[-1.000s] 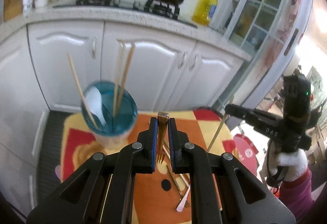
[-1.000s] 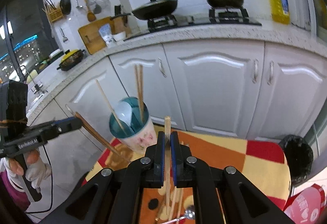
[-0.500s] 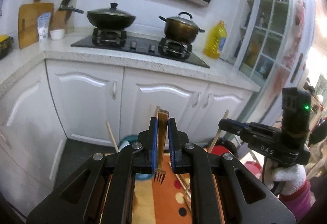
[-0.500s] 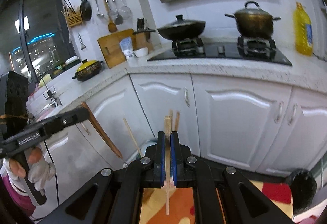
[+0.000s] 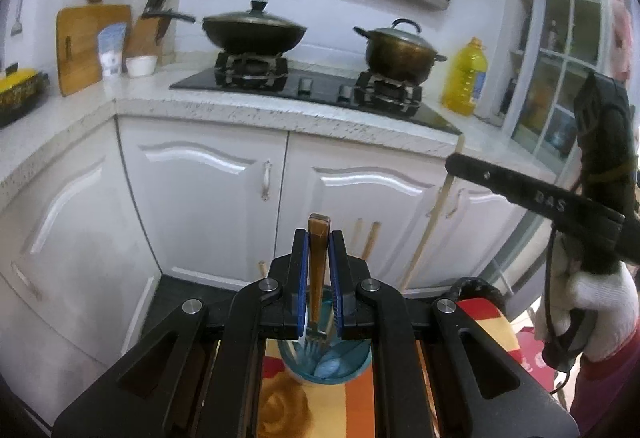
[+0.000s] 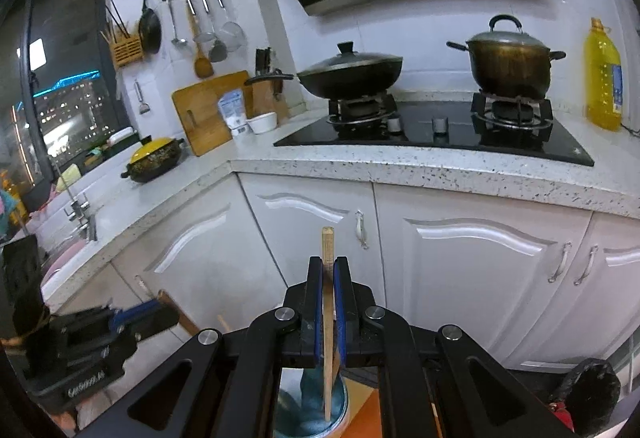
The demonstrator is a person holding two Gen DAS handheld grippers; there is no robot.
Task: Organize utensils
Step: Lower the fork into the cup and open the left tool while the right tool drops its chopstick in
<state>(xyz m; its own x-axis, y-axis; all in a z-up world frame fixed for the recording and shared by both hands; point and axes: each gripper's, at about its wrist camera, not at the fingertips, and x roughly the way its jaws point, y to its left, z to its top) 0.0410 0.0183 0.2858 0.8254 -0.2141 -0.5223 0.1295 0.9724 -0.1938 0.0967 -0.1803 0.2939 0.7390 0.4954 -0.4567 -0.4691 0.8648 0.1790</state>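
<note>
Clamped tight on a wooden-handled fork (image 5: 319, 270), the left gripper (image 5: 319, 250) holds it upright with the tines pointing down, their tips inside the mouth of the teal utensil cup (image 5: 325, 358). Seen from the left wrist, that cup sits directly below the jaws on a red, orange and yellow tablecloth (image 5: 280, 406). A white spoon (image 5: 332, 368) lies in the cup, and several chopstick ends (image 5: 370, 244) rise out of it behind the jaws. To the right of the cup and higher, the right gripper (image 5: 454, 164) pinches a single pale chopstick (image 5: 426, 234) that slants down toward the cup; a white-gloved hand (image 5: 600, 314) grasps its handle.

From the right wrist, the right gripper (image 6: 328, 278) has its jaws closed flat against the chopstick (image 6: 328, 318), which stands nearly vertical, its lower tip over the teal cup (image 6: 308, 404) just under the jaws. Left of the cup and slightly above it, the left gripper (image 6: 158, 312) shows with the fork's brown handle (image 6: 176, 312) caught between its fingers. Behind the cup run white cabinet doors (image 6: 472, 278).
</note>
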